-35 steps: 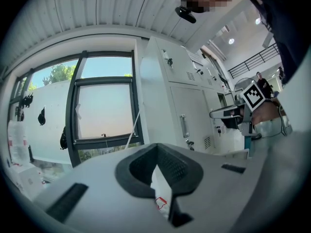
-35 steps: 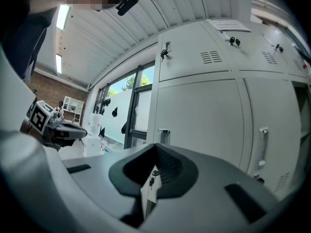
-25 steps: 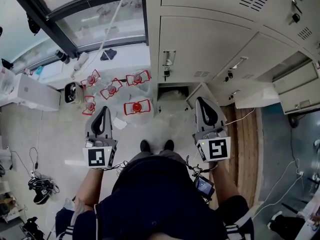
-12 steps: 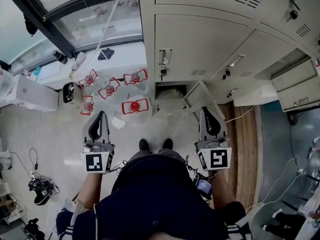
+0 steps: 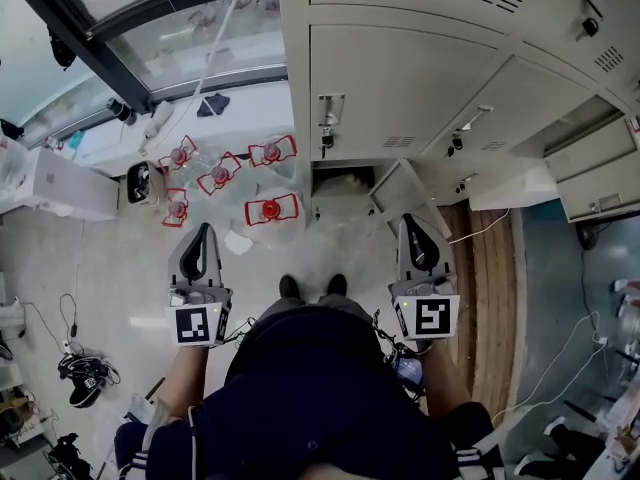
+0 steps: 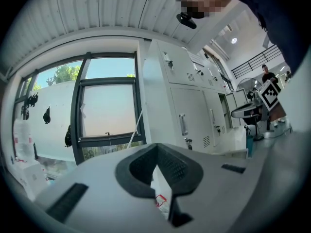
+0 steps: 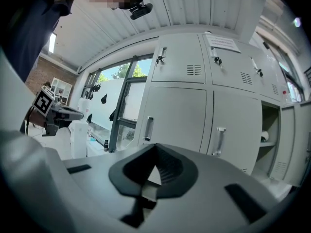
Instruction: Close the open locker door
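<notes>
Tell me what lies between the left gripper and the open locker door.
A red-topped clear bottle on the floor, seen in the head view.

Left gripper (image 5: pixel 206 232) and right gripper (image 5: pixel 412 225) point forward, jaws closed.

locker door (image 5: pixel 400 190): painted metal, smooth, matt
floor (image 5: pixel 110 258): smooth, faint sheen
plank strip (image 5: pixel 495 288): wood, matt
left gripper (image 5: pixel 205 233): plastic, matt
</notes>
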The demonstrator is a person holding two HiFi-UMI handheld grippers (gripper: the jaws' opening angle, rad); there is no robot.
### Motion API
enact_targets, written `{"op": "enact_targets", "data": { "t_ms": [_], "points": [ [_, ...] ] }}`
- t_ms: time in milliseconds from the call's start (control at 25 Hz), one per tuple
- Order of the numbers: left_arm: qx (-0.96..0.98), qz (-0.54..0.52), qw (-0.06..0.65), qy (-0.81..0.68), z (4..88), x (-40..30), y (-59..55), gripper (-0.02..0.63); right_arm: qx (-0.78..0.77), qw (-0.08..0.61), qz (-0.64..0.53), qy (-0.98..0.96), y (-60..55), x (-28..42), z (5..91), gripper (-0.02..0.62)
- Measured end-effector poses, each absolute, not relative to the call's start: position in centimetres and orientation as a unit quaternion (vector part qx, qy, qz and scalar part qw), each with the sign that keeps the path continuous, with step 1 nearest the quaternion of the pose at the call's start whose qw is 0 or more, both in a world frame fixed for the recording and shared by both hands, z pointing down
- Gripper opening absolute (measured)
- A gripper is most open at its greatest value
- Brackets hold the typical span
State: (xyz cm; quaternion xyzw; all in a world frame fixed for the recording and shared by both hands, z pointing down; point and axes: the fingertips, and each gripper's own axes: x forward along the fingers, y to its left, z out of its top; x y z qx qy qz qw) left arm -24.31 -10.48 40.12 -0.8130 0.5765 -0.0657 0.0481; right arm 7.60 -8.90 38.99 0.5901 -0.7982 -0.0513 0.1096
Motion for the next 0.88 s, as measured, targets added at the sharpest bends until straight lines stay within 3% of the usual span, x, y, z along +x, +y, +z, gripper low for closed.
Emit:
{"op": "enact_targets", "data": {
  "t_ms": [880],
  "points": [
    [-0.816,-0.089,0.06,0.568,41.2,-23.5,-10.5,0.003,0.574,0.112,-0.06,-0.809,-9.2,6.7,39.3,-0.002]
  ]
}}
